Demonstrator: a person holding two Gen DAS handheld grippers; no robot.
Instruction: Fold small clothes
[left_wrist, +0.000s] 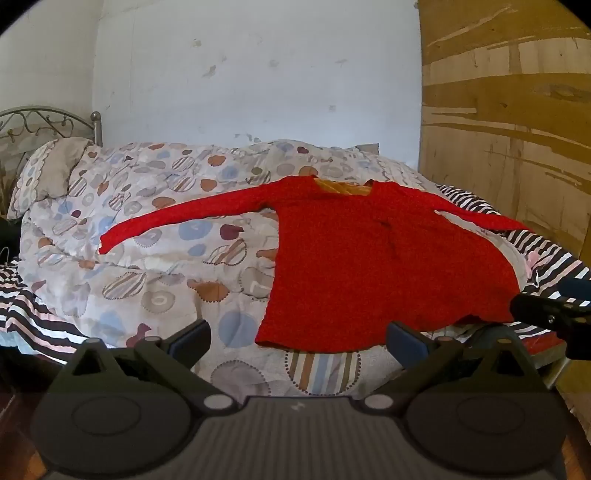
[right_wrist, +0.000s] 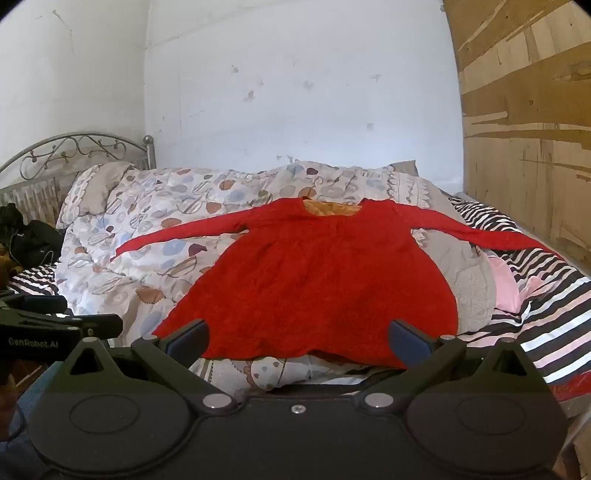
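A small red long-sleeved dress (left_wrist: 369, 266) (right_wrist: 317, 280) lies spread flat on the bed, neckline far, hem near, both sleeves stretched out sideways. Its orange lining shows at the neck. My left gripper (left_wrist: 297, 341) hangs open just short of the hem's left corner, nothing between its fingers. My right gripper (right_wrist: 297, 339) is open too, its fingers wide apart over the near hem, holding nothing. The right gripper's tip (left_wrist: 546, 314) shows at the right edge of the left wrist view, and the left gripper's body (right_wrist: 55, 328) at the left edge of the right wrist view.
The dress rests on a patterned quilt (left_wrist: 147, 236) over a striped sheet (right_wrist: 546, 325). A pillow (left_wrist: 48, 173) and metal headboard (right_wrist: 74, 147) sit at the far left, dark clothing (right_wrist: 26, 236) beside them. A white wall lies behind, a wooden panel (left_wrist: 509, 147) at right.
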